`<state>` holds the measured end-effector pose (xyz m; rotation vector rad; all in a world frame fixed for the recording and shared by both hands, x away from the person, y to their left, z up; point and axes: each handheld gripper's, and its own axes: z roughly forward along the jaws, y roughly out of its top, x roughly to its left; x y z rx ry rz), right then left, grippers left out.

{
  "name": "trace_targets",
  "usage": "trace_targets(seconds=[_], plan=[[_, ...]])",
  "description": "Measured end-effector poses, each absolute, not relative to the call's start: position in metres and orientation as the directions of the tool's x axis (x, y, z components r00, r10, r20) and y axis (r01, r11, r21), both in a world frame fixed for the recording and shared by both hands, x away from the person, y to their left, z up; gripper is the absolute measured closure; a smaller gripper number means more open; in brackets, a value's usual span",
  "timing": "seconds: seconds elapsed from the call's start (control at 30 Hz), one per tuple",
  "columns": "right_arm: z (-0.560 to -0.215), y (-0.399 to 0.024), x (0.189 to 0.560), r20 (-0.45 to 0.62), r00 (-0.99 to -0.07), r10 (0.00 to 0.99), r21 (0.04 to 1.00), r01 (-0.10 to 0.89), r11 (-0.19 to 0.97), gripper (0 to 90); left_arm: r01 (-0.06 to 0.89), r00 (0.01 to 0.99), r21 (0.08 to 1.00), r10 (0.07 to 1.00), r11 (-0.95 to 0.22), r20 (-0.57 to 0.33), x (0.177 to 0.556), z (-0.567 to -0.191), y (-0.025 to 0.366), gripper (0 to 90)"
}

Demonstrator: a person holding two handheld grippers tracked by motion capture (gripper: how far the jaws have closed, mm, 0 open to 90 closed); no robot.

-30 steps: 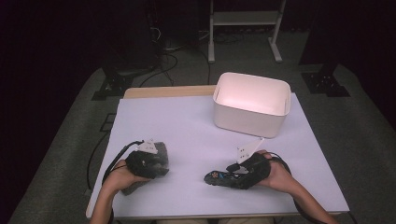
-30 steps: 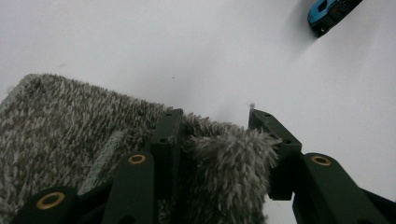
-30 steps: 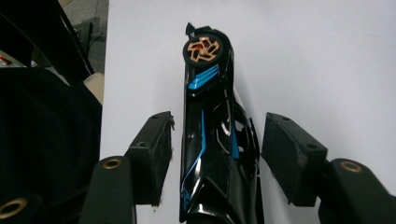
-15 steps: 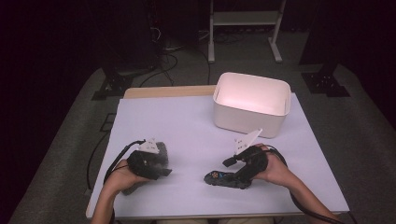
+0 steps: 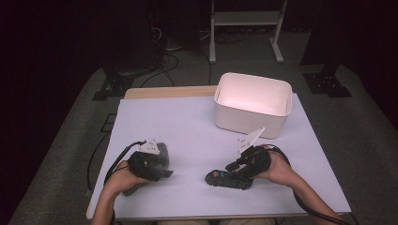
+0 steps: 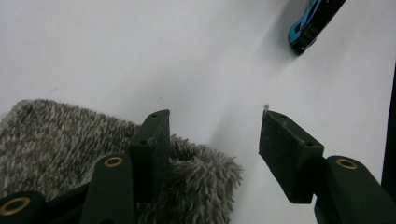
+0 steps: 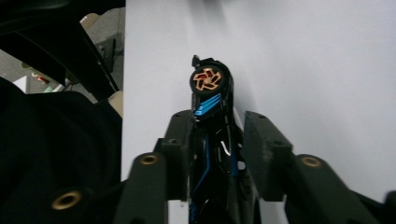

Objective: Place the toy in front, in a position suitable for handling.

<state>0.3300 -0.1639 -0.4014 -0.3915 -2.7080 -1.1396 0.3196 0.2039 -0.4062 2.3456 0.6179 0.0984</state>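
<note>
Hands at the near edge of the white table (image 5: 187, 126): at left, your left hand (image 5: 123, 174) holds the left gripper (image 5: 162, 174) low over a grey fuzzy cloth (image 5: 159, 151), which lies on the table's near left part. In the left gripper view the cloth (image 6: 70, 140) spreads under and behind one pad, its shaggy corner reaching into the gap, while the other pad stands over bare table. Your left tongs are released: the jaws have just been opening, and they press on nothing, with only that corner of cloth between them.

Farther right, near the middle of the table's front, a dark toy car (image 5: 225, 179) with blue trim and a copper-coloured wheel sits on the white surface. In the left gripper view the car (image 6: 306, 25) shows far off at the top edge. Your right hand (image 5: 280, 168) brings the right gripper (image 5: 232, 176) in from the right, tilted, its grey plate raised toward the bin. In the right gripper view the car (image 7: 210, 121) stands lengthwise between the two pads, its wheel pointing away from the camera. Your right tongs have just been closing and now clench the toy car, both pads against its sides.

Behind the right gripper, at the table's far right, stands an open white bin (image 5: 274, 125), well apart from the cloth.
</note>
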Motion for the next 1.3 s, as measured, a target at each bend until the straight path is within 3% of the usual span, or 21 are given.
trace_targets(seconds=[0.47,0.97,1.3], plan=[[-0.404,-0.169,0.314,0.285,-0.945,0.159,0.698,0.318,0.642,60.7,0.414,0.885,0.647,0.449,-0.640,-0.121,0.318,-0.409,0.203,42.9],[-0.403,-0.163,0.272,0.049,-0.984,0.170,0.735,0.151,0.661,59.6,0.418,0.887,0.631,0.443,-0.654,-0.130,0.318,-0.414,0.200,40.9],[-0.408,-0.162,0.253,-0.051,-0.983,0.174,0.751,0.077,0.656,59.0,0.428,0.885,0.629,0.441,-0.649,-0.147,0.317,-0.415,0.199,40.0]])
